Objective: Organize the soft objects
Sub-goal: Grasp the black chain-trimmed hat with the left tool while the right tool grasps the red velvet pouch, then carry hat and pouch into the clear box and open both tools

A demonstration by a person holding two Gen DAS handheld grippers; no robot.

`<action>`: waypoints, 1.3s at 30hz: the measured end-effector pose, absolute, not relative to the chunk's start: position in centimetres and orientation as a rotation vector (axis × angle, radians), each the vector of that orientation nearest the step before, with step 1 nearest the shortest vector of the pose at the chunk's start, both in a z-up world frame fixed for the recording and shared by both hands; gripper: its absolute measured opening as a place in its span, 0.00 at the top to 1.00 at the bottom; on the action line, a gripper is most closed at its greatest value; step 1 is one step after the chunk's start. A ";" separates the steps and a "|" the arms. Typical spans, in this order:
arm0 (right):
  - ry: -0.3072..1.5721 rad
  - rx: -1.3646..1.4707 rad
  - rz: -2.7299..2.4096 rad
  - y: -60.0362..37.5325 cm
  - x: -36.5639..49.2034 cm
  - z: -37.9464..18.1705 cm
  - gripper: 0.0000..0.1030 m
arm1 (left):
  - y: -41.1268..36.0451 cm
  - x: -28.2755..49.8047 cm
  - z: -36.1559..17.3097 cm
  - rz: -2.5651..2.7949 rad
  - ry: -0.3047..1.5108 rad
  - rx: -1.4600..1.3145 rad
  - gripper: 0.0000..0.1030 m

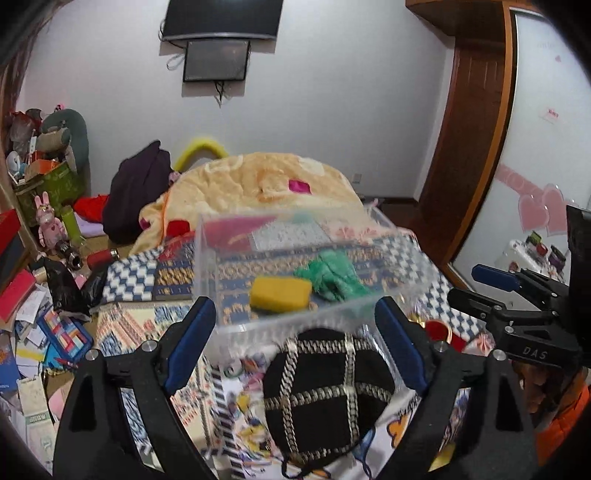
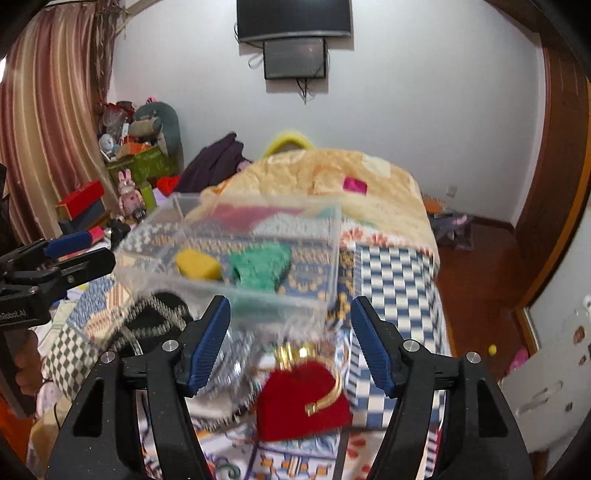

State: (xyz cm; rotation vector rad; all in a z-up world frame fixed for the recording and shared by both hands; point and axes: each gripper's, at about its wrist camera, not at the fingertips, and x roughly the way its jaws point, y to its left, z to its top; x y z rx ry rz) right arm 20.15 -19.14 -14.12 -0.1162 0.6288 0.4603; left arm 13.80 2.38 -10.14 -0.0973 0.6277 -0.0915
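A clear plastic box (image 1: 406, 273) (image 2: 332, 258) stands on the patterned bed cover and holds a yellow sponge (image 1: 280, 291) (image 2: 197, 264) and a green fuzzy cloth (image 1: 332, 275) (image 2: 260, 267). My left gripper (image 1: 295, 332) is open and empty, just above a black hat with silver bands (image 1: 325, 391) (image 2: 155, 321) that lies in front of the box. My right gripper (image 2: 290, 336) is open and empty above a red velvet pouch with gold trim (image 2: 303, 398) (image 1: 437, 330). The right gripper also shows at the right edge of the left wrist view.
A rumpled peach quilt (image 1: 266, 184) (image 2: 332, 177) covers the far half of the bed. Toys, boxes and papers clutter the floor at left (image 1: 44, 258). A wooden wardrobe (image 1: 469, 129) stands at right. A monitor (image 2: 293, 18) hangs on the wall.
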 end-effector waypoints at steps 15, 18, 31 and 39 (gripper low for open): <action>0.832 -0.093 0.412 -20.7 21.3 -21.1 0.38 | 0.5 13.0 -16.2 -0.160 0.785 -0.129 0.14; 0.832 -0.082 0.426 -20.9 21.1 -21.3 0.49 | 0.8 12.7 -16.8 -0.171 0.790 -0.172 0.16; 0.772 -0.074 0.442 -21.0 19.6 -19.9 0.90 | 1.5 11.3 -16.6 -0.189 0.777 -0.207 0.64; 0.690 -0.062 0.463 -21.1 17.8 -17.4 0.91 | 2.0 10.4 -14.9 -0.177 0.729 -0.196 0.70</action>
